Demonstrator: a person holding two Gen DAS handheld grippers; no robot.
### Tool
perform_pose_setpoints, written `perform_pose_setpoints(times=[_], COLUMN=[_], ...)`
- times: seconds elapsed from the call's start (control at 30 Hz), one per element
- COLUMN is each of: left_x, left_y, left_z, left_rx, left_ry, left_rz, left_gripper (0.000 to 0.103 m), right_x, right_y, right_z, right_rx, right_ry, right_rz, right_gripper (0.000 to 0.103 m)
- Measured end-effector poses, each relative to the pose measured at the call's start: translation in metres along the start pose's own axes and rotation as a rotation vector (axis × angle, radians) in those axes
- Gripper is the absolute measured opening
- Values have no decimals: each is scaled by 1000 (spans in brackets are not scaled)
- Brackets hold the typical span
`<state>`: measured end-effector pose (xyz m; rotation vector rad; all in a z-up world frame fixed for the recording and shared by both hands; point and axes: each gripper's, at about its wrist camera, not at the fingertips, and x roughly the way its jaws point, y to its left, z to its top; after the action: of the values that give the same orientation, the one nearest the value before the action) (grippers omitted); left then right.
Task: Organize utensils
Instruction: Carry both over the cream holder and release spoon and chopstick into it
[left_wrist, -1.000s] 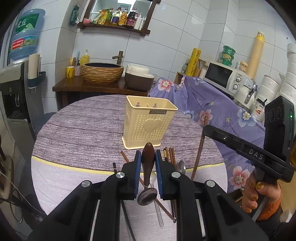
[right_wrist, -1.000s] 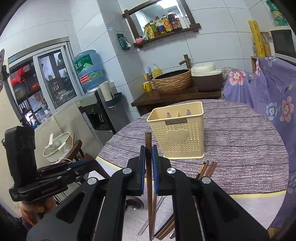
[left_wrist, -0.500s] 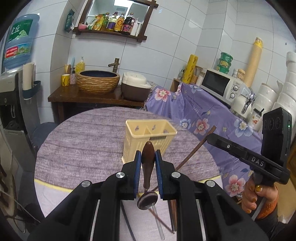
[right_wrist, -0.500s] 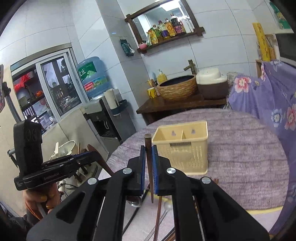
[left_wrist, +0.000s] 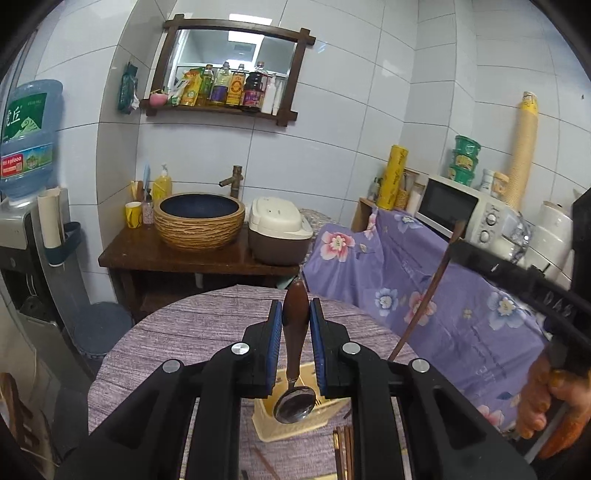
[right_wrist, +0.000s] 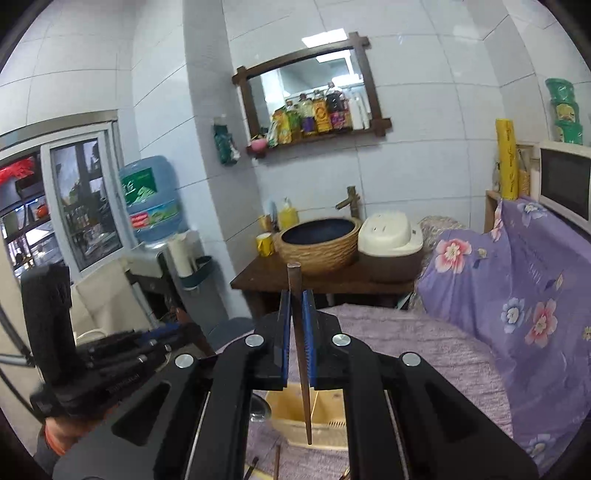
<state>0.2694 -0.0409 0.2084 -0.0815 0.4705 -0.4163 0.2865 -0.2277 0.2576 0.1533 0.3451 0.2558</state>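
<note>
Spoon (left_wrist: 294, 345) clamped in left gripper (left_wrist: 295, 317), above holder (left_wrist: 295, 424).

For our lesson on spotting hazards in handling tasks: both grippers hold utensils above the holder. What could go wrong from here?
1. The left gripper pinches only the brown wooden handle of the metal spoon, whose bowl hangs free; it might swing and catch the rim of the cream plastic utensil holder.
2. The right gripper holds the thin dark wooden chopstick with its tip near the holder's front wall; it could land outside.
3. Both grippers converge over one holder and might collide.
</note>
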Motion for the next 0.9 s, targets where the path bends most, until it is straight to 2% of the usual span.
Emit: perform_pose_setpoints(times=[0.2, 0.37, 0.6, 0.9], left_x=[36, 60, 86, 108], left_y=[4, 11, 16, 20], left_z=[-11, -31, -64, -88], left_rx=[-12, -39, -49, -65], left_ry=[1, 60, 141, 209], left_rz=[64, 61, 69, 75], left_gripper=[16, 16, 16, 16], right_x=[26, 54, 80, 87], right_y=[-8, -15, -37, -58], right_z=[-5, -39, -86, -102], right_rx=[1, -7, 61, 127], right_ry=[-61, -11, 84, 109], right_rz=[-70, -108, -118, -143], right_gripper=[8, 8, 8, 7])
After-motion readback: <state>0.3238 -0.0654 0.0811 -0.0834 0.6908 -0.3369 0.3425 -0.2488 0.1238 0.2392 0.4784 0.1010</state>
